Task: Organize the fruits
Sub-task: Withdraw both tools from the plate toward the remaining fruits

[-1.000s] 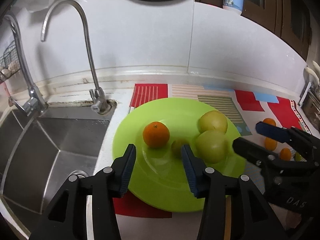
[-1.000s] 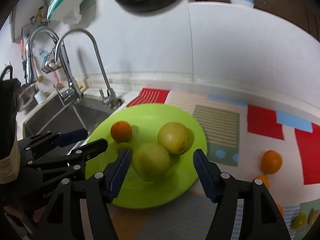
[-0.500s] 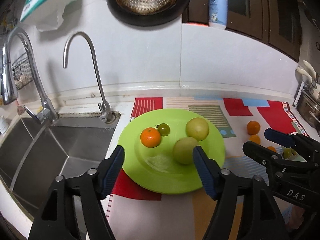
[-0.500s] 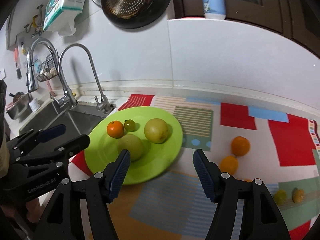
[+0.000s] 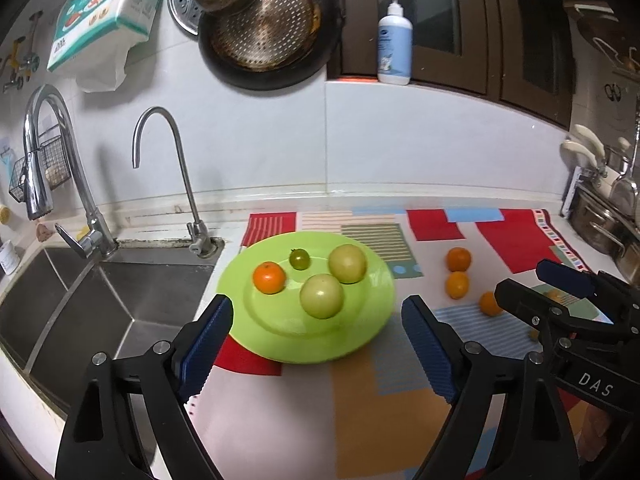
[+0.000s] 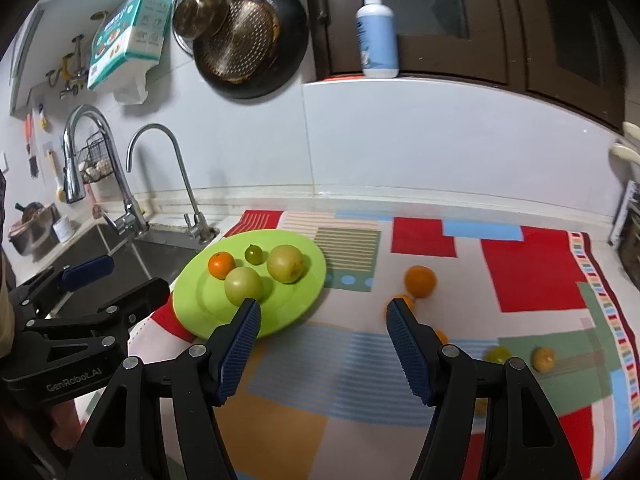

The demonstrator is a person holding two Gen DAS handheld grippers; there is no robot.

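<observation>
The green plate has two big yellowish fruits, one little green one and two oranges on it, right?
Not quite. The green plate holds only one orange, alongside the two big yellowish fruits and the little green one. The left wrist view shows it; the other oranges lie on the mat.

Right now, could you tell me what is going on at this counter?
A person is sorting fruit with two handheld grippers. The green plate beside the sink holds an orange, a small green fruit and two pale ones. Both the left gripper, whose jaws have just been opening, and the right gripper are open and empty. More oranges lie on the mat.
</observation>
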